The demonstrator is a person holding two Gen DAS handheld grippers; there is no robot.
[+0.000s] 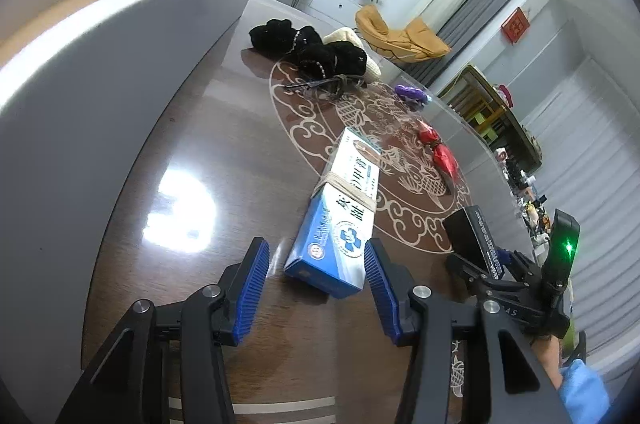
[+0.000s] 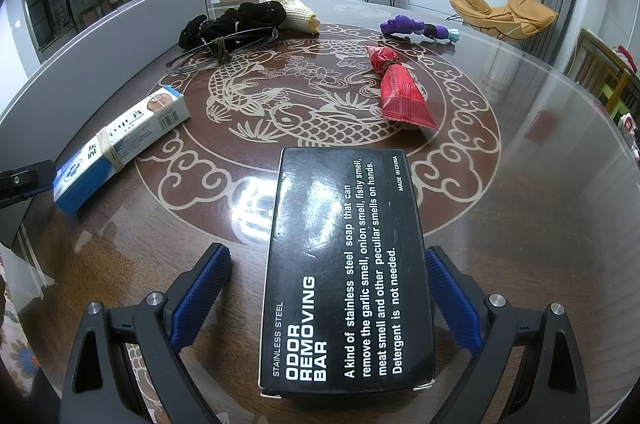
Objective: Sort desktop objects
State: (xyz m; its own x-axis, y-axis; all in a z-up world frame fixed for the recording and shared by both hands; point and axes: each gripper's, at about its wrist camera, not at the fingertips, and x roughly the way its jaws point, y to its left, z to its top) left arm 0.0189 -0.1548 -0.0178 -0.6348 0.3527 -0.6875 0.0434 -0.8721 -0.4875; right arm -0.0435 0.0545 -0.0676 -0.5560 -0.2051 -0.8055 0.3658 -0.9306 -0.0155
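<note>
My left gripper (image 1: 316,256) is open just short of the near end of a blue-and-white box (image 1: 340,212) bound with a rubber band, lying on the brown table (image 1: 224,152). The box also shows in the right wrist view (image 2: 120,148). My right gripper (image 2: 328,264) is open, its blue pads either side of a black "Odor Removing Bar" box (image 2: 344,264), with gaps on both sides. That black box shows in the left wrist view (image 1: 474,240).
A tall white carton wall (image 1: 92,96) stands at the left. Farther off lie a red snack packet (image 2: 396,92), a purple toy (image 2: 416,28), black and cream fabric items (image 2: 240,18) and glasses (image 2: 224,44).
</note>
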